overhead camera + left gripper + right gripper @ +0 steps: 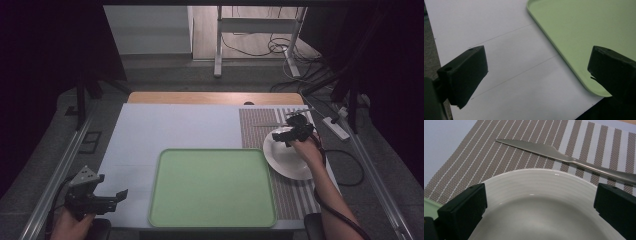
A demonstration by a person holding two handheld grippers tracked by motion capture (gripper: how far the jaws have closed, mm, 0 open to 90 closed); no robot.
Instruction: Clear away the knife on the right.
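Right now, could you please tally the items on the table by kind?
Pale green plastic tray: 1
Round white ceramic plate: 1
Silver metal table knife: 1
Brown-and-white striped woven placemat: 1
Total: 4

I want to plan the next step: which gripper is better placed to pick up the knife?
The right gripper. It hangs open over the white plate, with the knife just beyond. The left gripper sits far across the green tray.
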